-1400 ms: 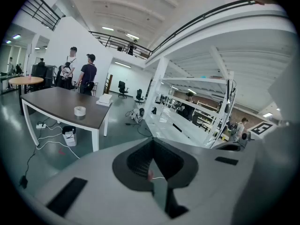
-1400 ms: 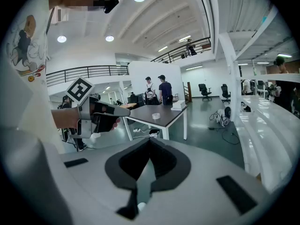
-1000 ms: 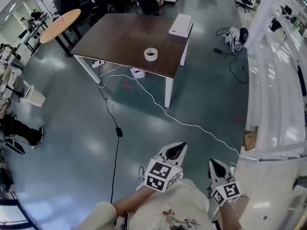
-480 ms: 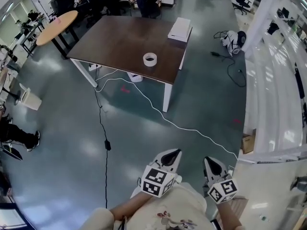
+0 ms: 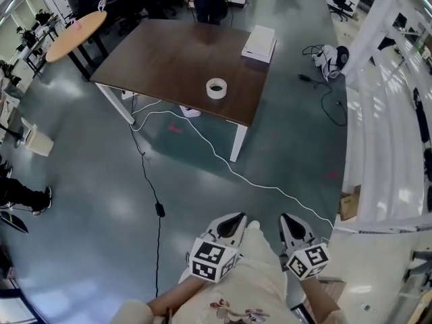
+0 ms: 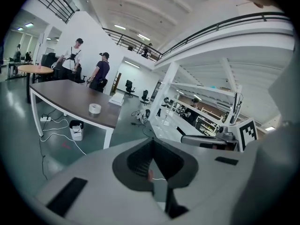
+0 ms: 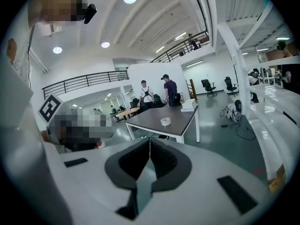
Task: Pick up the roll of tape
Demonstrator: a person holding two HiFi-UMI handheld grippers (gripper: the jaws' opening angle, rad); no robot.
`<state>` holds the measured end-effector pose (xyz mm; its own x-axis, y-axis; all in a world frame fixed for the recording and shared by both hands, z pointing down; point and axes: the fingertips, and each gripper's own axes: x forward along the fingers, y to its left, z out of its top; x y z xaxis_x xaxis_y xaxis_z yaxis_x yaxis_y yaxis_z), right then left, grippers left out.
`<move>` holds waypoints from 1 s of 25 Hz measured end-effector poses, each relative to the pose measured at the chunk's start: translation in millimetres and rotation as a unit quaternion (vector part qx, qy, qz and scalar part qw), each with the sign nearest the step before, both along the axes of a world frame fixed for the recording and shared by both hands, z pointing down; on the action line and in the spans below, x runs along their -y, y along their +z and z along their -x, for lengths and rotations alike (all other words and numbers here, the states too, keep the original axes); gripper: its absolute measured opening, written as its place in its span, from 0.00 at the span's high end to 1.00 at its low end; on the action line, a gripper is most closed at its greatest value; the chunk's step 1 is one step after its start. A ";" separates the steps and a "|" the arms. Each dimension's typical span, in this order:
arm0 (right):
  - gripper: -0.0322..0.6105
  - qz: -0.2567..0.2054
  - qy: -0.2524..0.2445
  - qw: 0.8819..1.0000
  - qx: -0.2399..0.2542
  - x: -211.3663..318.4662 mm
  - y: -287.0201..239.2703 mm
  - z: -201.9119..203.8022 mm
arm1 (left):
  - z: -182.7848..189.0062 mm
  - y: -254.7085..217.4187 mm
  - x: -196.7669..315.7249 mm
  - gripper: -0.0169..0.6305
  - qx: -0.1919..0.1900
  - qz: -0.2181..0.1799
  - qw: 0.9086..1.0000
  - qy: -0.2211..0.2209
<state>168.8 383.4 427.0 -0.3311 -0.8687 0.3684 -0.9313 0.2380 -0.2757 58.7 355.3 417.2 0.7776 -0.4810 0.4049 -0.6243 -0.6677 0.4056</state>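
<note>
White-bodied, your left gripper [image 5: 231, 223] and right gripper [image 5: 291, 224] sit side by side at the bottom of the head view, close to your torso and above the grey floor [image 5: 101, 201]. Each gripper view shows its dark jaws pressed together at the tips with nothing between them, so both grippers are closed and empty.

Both grippers point toward the dark brown table [image 5: 169, 56], which stands well apart from them across open floor. The roll of tape [image 5: 217, 88] lies flat on the tabletop, hole up, near the edge that faces you and toward the right-hand corner. In the right gripper view it appears just above the jaw tips. In the left gripper view it appears off to the left of them.

A white box [image 5: 259, 43] rests at the table's far right corner, apart from the roll. A white cable [image 5: 239, 178] runs across the floor from under the table toward your right. A black cable [image 5: 160, 210] trails down the floor on the left. A round wooden table [image 5: 74, 34] stands beyond the brown table's left end. Two people [image 6: 71, 60] stand at its far side.
</note>
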 end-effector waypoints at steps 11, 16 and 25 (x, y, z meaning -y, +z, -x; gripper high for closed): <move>0.94 0.002 -0.056 0.998 0.002 126.7 10.9 -6.1 | -2.0 8.4 107.2 0.97 -0.012 0.006 0.998 -0.062; 0.94 -0.003 -0.094 0.996 0.002 207.9 9.4 -25.5 | -20.3 7.1 181.4 0.97 -0.006 0.006 0.996 -0.093; 0.94 -0.006 -0.185 0.983 -0.014 369.0 14.3 -60.5 | -66.2 5.0 340.5 0.97 0.016 -0.001 0.988 -0.154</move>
